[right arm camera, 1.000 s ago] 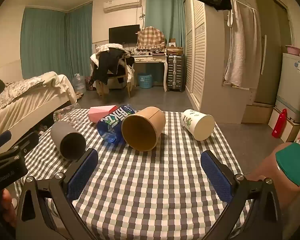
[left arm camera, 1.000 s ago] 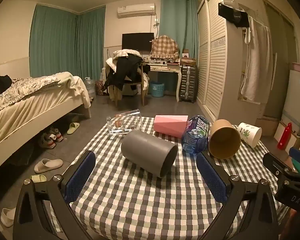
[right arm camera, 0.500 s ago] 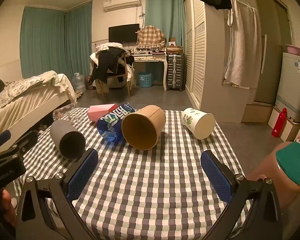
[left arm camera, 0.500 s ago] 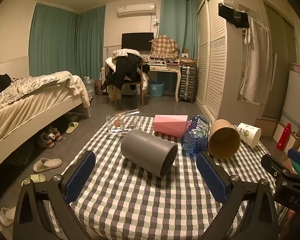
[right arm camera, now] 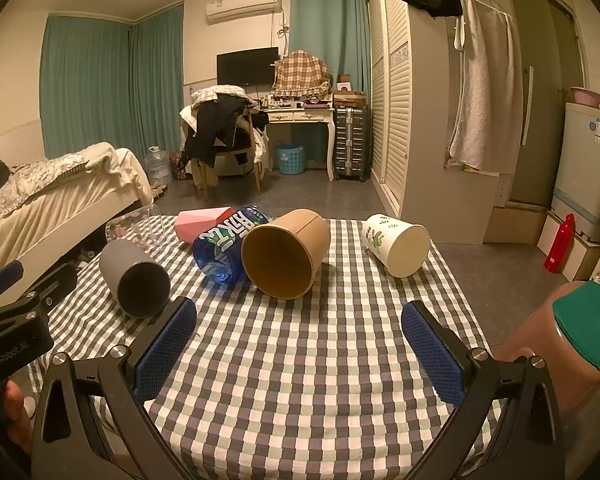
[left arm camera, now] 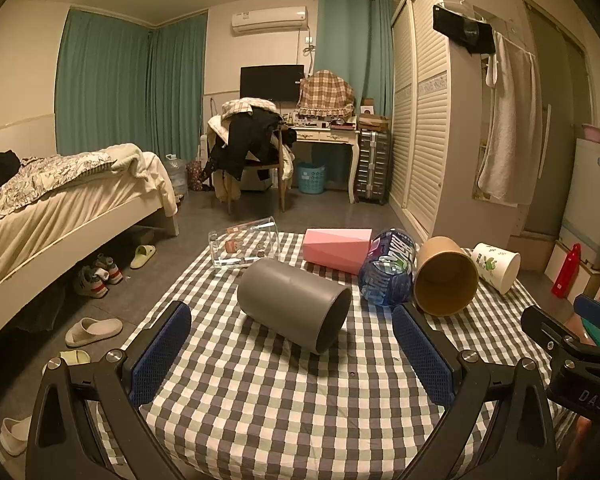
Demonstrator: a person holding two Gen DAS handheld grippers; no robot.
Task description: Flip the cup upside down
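Several cups lay on their sides on the checked table (left arm camera: 260,400), none yet inverted. The grey cup (left arm camera: 294,304) lay toward the table's left edge, straight ahead of the left gripper (left arm camera: 292,356), its long axis running diagonally with the open mouth turned toward the near right. The left gripper stood wide open and held nothing, its pads apart on either side of the cup's line but short of it. The right gripper (right arm camera: 300,344) was likewise wide open and empty, with the brown cup (right arm camera: 286,254) ahead of it in mid-table, mouth facing the camera, and the white cup (right arm camera: 396,244) near the right edge. For the grey cup the left hand looked nearer; a grasp across its body would need the jaws to straddle its sides.
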